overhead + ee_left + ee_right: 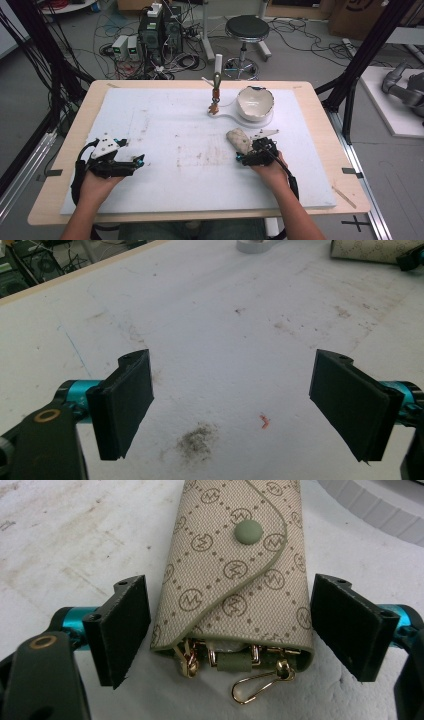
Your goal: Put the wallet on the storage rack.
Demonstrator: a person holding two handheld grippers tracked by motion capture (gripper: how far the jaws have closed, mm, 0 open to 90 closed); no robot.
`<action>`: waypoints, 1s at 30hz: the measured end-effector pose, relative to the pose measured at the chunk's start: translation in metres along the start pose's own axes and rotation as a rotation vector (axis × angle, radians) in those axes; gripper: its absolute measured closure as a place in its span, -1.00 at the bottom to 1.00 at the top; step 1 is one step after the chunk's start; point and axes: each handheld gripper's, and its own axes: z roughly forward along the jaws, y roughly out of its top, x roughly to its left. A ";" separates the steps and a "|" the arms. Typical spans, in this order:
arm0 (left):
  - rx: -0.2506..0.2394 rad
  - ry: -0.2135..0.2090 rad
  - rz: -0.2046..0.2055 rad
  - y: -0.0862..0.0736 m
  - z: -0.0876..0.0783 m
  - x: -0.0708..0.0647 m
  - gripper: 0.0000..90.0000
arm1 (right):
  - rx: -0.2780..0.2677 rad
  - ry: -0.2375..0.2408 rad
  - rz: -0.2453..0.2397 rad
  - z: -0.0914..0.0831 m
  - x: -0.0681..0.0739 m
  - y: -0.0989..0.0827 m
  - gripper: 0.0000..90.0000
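The monogram key pouch (235,575) lies flat just in front of the white bowl stand (235,118); right gripper (230,630) jaws spread wide around it, not pinching; left gripper (235,405) gapes over bare foam, far from the stand; closing now could snag the loose gold clasp (260,682) and drag the pouch sideways.

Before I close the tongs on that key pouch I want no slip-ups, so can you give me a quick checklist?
1. Right tongs open: ok, jaws stand apart.
2. Key pouch between the jaws: ok, a gap shows on each side.
3. Pouch flap snapped shut at the green snap button: ok.
4. Gold clip clear of the pads: ok, it hangs out at the near end.
5. Left tongs empty and away: ok.
6. Bowl out of the way: ok.
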 end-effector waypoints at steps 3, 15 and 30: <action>-0.001 -0.002 -0.002 0.000 0.000 0.000 -0.61 | 0.001 -0.002 0.003 0.000 0.000 0.000 -0.60; -0.012 0.000 -0.022 -0.003 0.000 0.002 -0.61 | -0.001 0.026 0.037 -0.007 -0.009 0.001 -0.19; -0.026 -0.022 -0.028 -0.003 0.002 0.003 -0.61 | -0.108 -0.004 0.019 -0.040 -0.013 0.009 -0.18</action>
